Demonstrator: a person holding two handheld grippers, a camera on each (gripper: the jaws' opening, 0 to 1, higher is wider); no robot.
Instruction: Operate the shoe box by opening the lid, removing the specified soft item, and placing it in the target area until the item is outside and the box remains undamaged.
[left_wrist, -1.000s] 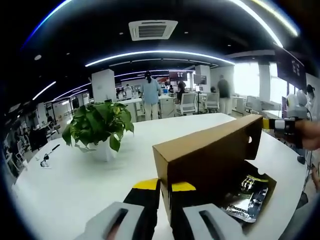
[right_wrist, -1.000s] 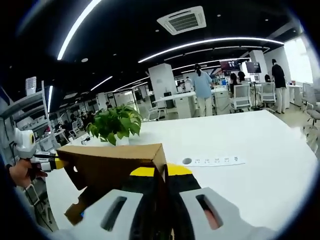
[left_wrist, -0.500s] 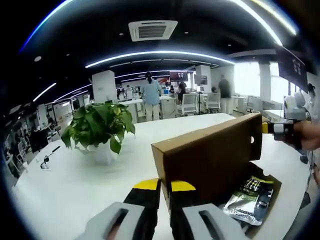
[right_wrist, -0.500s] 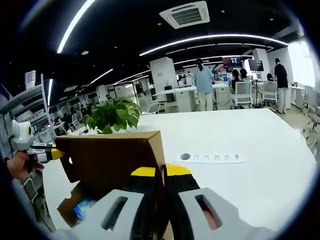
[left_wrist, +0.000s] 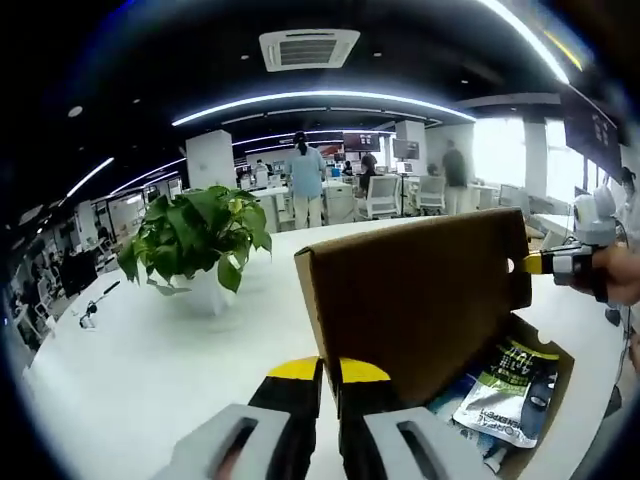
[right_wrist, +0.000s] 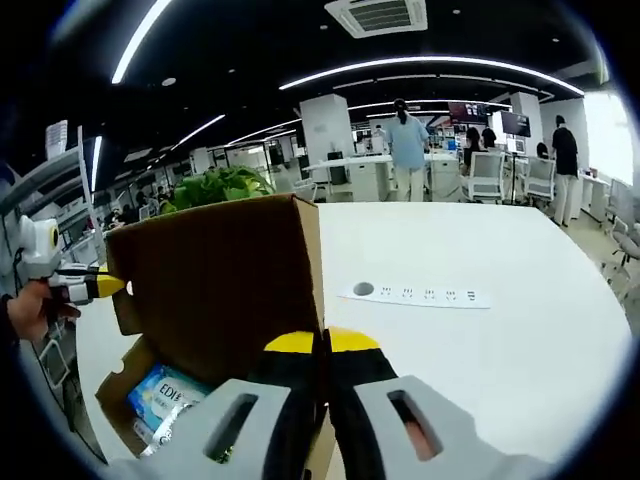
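Observation:
The brown cardboard shoe box lid (left_wrist: 420, 300) stands lifted, tilted up over the box (left_wrist: 556, 420). My left gripper (left_wrist: 331, 368) is shut on the lid's near end edge. At the far right, my right gripper (left_wrist: 560, 263) pinches the lid's other end. A silver-green soft packet (left_wrist: 510, 395) lies inside the box. In the right gripper view, my right gripper (right_wrist: 322, 342) is shut on the lid (right_wrist: 220, 290), and the left gripper (right_wrist: 80, 288) holds the far end. A blue soft pack (right_wrist: 165, 395) shows inside the box (right_wrist: 108, 405).
The box sits on a big white table (left_wrist: 140, 370). A potted green plant (left_wrist: 195, 240) stands beyond the lid, also seen as the plant (right_wrist: 215, 185). A white power strip (right_wrist: 415, 295) lies on the table to the right. People and office chairs are far behind.
Both grippers have raised the lid higher and tilted it more upright. More of the box's inside and its packets shows under it.

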